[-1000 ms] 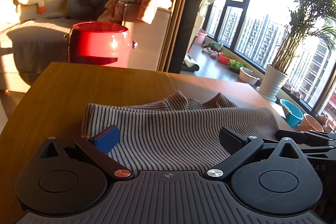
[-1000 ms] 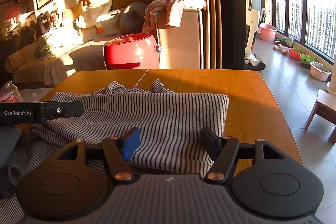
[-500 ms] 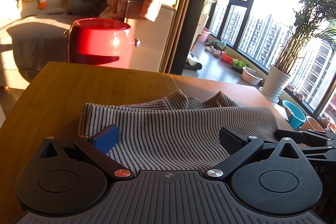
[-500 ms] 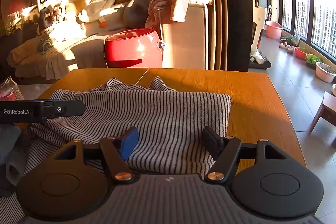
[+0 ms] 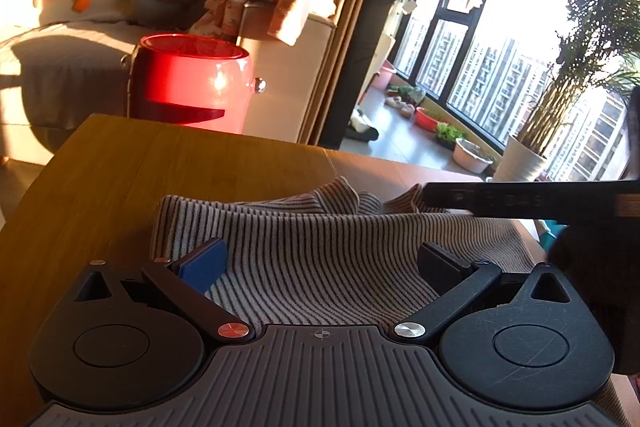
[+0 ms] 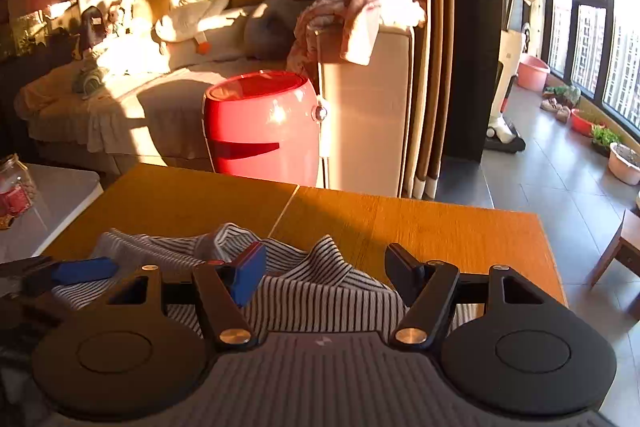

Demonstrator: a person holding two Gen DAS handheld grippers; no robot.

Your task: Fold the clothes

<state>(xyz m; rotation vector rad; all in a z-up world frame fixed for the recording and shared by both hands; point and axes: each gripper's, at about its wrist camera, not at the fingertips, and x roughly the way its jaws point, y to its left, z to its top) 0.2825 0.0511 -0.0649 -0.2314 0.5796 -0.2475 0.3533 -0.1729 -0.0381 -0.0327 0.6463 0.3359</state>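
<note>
A grey-and-white striped garment (image 5: 320,247) lies partly folded on the wooden table (image 5: 160,163). My left gripper (image 5: 320,263) is open and empty, low over the garment's near part. In the right wrist view the garment (image 6: 320,287) lies under my right gripper (image 6: 324,271), which is open and empty, over the collar end. The right gripper's body crosses the left wrist view as a dark bar (image 5: 532,199). The left gripper's blue pad (image 6: 84,269) shows at the left edge of the right wrist view.
A red round appliance (image 6: 264,131) stands on the floor beyond the table's far edge, next to a white cabinet (image 6: 368,107) draped with pink cloth. A sofa with plush toys (image 6: 192,3) is behind. A glass jar (image 6: 14,187) stands on a side table at left.
My right gripper has moved forward and up over the garment toward the collar. It now crosses the left wrist view higher. My left gripper has barely moved.
</note>
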